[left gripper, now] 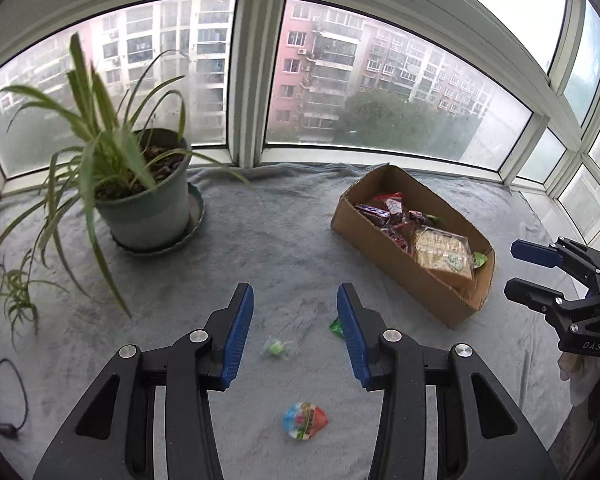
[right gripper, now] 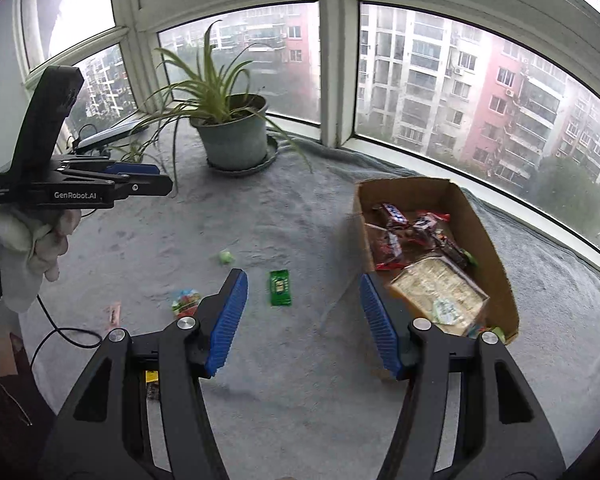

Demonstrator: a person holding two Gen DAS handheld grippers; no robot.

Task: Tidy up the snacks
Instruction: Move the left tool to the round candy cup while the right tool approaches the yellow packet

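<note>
Right wrist view: both grippers' jaws gape empty; small green packet point(right gripper: 280, 288) and pale candy point(right gripper: 225, 256) (blurred, probably wrapped) could slide on the cloth-covered counter point(right gripper: 300, 408) if nudged by descending jaws.

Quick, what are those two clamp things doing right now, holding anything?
Left hand-held gripper: open, holding nothing.
Right hand-held gripper: open, holding nothing.

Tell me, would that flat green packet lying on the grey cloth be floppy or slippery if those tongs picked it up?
The green packet looks thin and flat, so it is probably light and would likely bend or droop when lifted by one edge. Its wrapper looks like smooth film, so it might slip between the pads. Lying flush on the soft grey cloth, it may be awkward to get under.
</note>
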